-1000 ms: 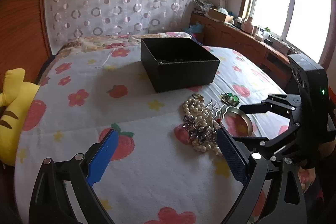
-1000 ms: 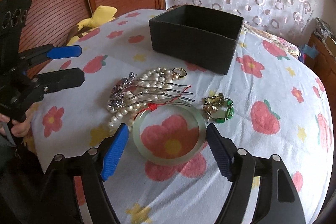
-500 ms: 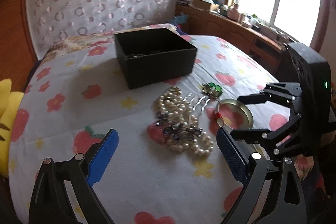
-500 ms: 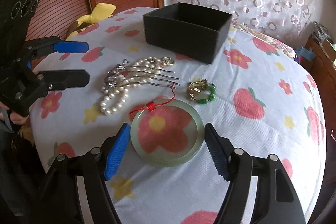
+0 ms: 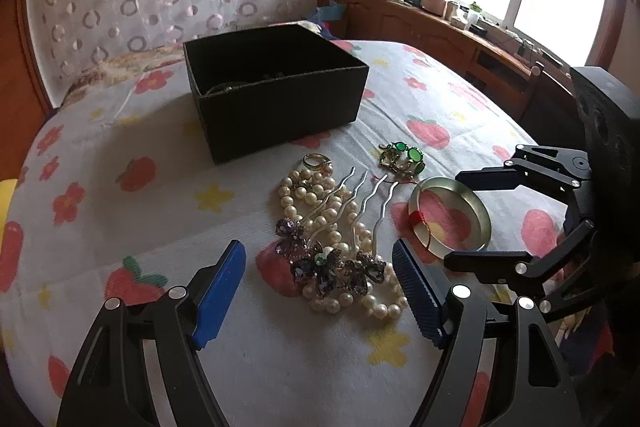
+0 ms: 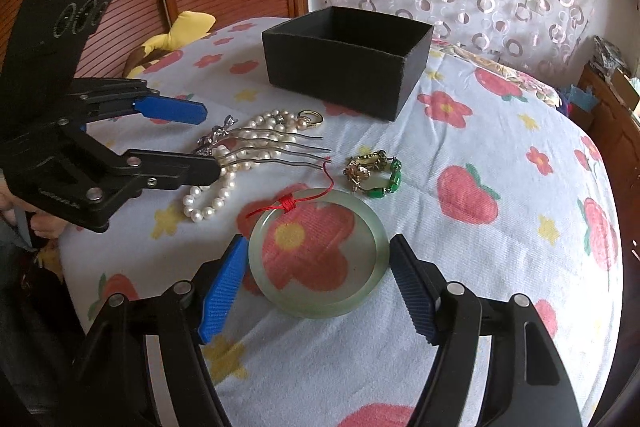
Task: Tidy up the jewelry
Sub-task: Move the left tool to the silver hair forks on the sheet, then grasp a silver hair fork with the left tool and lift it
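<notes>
Jewelry lies on the flowered bedspread (image 6: 500, 131) in front of the black box (image 6: 348, 63): a pearl necklace (image 5: 320, 195), a jeweled hair comb (image 5: 328, 263), a gold ring (image 5: 316, 161), a green bracelet (image 6: 376, 173) and a jade bangle (image 6: 318, 253) with red cord. The box's contents are dark and hard to make out. Only the left wrist view shows the comb's purple stones. The left gripper (image 5: 320, 291) gapes wide around the comb end; the right gripper (image 6: 318, 287) spreads wide, its 2 fingers flanking the bangle, contact unclear.
</notes>
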{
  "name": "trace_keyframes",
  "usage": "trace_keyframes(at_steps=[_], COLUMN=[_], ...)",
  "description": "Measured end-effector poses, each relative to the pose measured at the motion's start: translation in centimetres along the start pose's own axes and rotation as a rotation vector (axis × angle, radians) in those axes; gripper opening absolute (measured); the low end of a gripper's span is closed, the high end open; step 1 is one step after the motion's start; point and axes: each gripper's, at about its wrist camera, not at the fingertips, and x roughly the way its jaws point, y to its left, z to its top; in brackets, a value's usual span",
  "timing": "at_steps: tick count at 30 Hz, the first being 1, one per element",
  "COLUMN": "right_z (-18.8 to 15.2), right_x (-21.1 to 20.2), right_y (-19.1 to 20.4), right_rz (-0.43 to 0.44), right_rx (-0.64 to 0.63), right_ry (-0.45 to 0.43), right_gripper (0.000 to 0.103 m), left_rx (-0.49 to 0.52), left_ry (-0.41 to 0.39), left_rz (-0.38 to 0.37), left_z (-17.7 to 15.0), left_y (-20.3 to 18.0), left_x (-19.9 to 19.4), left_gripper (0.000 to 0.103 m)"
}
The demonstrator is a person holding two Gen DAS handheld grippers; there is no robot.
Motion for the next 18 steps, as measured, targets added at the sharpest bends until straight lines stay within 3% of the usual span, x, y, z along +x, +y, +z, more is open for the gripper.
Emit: trace_keyframes(at_steps=[3,7,18], right_z=[0.0,0.0,0.0], right_x=[0.0,0.0,0.0], right_y=[0.0,0.0,0.0], right_rz=[0.000,0.000,0.000], right_rx=[0.000,0.000,0.000], right_ry=[0.000,0.000,0.000], right_gripper=[0.075,0.075,0.075], left_rx=[0.001,0.009,0.019], left_ry=[-0.002,-0.001,-0.064], left_rz=[-0.010,-0.021,-0.003], left_z=[0.2,0.4,-0.3], left_y=[0.0,-0.1,-0.7], left_x=[0.3,0.3,-1.7], left_gripper=[0.070,0.053,0.053])
